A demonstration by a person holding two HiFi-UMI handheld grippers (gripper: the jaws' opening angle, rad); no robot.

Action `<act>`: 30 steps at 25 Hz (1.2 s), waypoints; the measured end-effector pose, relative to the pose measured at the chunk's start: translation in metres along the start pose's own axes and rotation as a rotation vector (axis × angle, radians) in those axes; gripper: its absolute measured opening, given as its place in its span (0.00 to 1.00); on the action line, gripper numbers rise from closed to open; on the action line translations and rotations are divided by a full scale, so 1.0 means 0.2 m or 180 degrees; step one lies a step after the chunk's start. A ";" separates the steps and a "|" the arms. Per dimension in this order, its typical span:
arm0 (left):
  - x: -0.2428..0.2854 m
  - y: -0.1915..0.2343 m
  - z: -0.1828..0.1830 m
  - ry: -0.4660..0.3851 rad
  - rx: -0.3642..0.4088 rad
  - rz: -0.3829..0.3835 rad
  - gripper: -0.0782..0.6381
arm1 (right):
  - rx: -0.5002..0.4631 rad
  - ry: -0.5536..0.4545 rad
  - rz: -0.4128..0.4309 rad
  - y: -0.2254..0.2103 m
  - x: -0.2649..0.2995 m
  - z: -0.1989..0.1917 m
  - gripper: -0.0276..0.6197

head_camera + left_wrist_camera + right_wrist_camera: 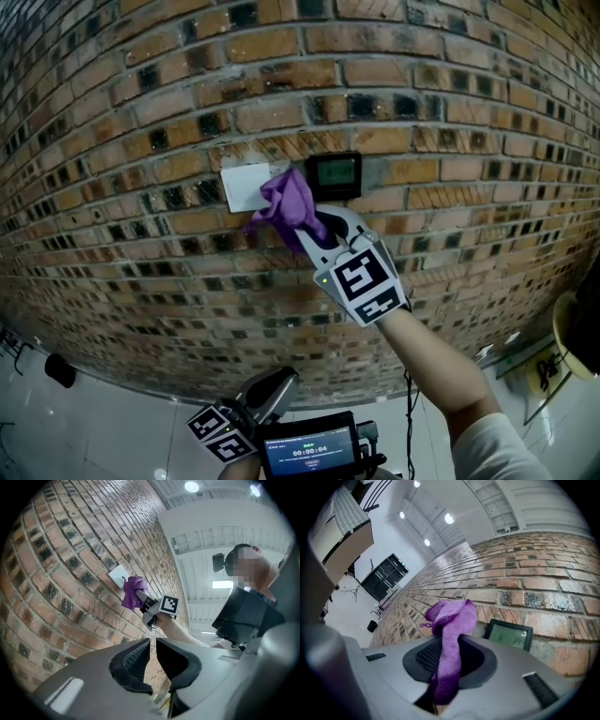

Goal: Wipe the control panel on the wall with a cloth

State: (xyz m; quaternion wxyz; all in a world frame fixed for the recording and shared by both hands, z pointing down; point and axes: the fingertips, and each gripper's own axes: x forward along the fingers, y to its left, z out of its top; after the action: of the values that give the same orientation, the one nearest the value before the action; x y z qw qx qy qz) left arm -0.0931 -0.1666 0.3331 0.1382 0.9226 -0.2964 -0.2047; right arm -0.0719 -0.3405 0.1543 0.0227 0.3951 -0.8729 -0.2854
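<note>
Cloth (286,202) gripped in right tool (316,228), against white plate (244,187) | left tool (151,656): narrow gap, empty

- Light is bright and even in all three views; the brick wall (141,103) carries no hard shadows.
- Ceiling lights (449,518) at eleven o'clock in the right gripper view burn out to white.
- Wide-angle distortion bows the brick courses, and both gripper views go black at the corners.
- The control panel (508,636) shows no glare on its display.
</note>
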 end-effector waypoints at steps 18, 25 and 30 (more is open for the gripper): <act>0.03 0.01 0.02 -0.0003 0.0096 0.0044 0.15 | 0.0047 0.0021 -0.0125 -0.16 0.14 -0.02 0.18; 0.07 -0.01 0.00 0.0022 0.0065 -0.0015 0.15 | -0.0022 0.0027 -0.0245 -0.25 0.06 -0.02 0.18; 0.10 -0.03 -0.02 0.0037 0.0044 -0.0065 0.15 | -0.0050 0.0040 -0.0314 -0.30 0.01 -0.04 0.18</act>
State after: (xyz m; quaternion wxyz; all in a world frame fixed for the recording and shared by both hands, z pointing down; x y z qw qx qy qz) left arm -0.0731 -0.1727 0.3286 0.1314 0.9277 -0.2876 -0.1987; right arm -0.0309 -0.3773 0.1293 0.0173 0.4392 -0.8499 -0.2905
